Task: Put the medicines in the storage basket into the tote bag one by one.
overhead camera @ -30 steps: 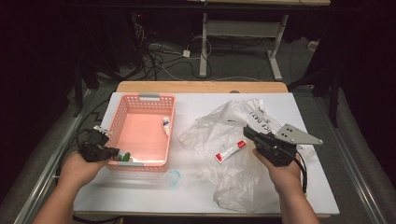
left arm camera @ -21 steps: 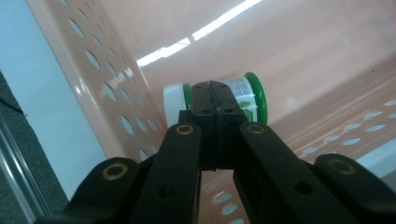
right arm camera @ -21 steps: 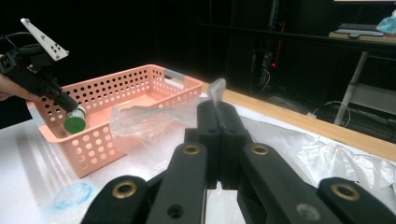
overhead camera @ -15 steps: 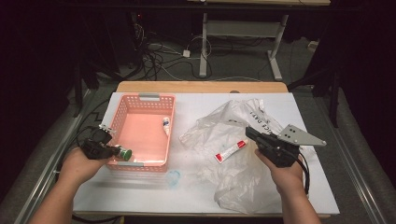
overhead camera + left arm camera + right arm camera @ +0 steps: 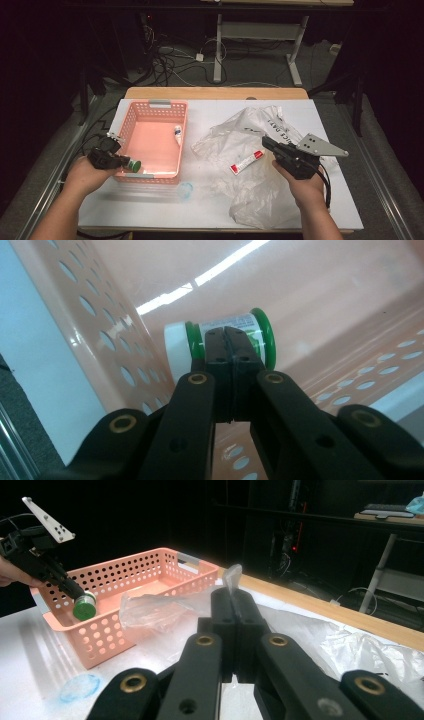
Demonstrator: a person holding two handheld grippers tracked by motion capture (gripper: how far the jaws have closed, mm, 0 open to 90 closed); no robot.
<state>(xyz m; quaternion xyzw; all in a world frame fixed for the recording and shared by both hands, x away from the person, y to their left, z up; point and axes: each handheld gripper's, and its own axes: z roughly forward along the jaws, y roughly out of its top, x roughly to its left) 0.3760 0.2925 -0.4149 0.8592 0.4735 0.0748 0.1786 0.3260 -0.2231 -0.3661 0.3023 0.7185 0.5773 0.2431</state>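
High view puts the left gripper at the lower left of the frame, over the near left corner of the perforated salmon-pink plastic basket, its jaws pinched narrow on the label band of a small white bottle with a green cap, held above the basket floor beside the perforated wall. That slim grip on a round, smooth body could let the bottle twist or slip, or knock the rim and fall outside onto the table. Right gripper, right of centre, has its jaws pressed together on a fold of the crumpled clear plastic bag; a careless tug could drag the small red-and-white tube lying on it off the film.
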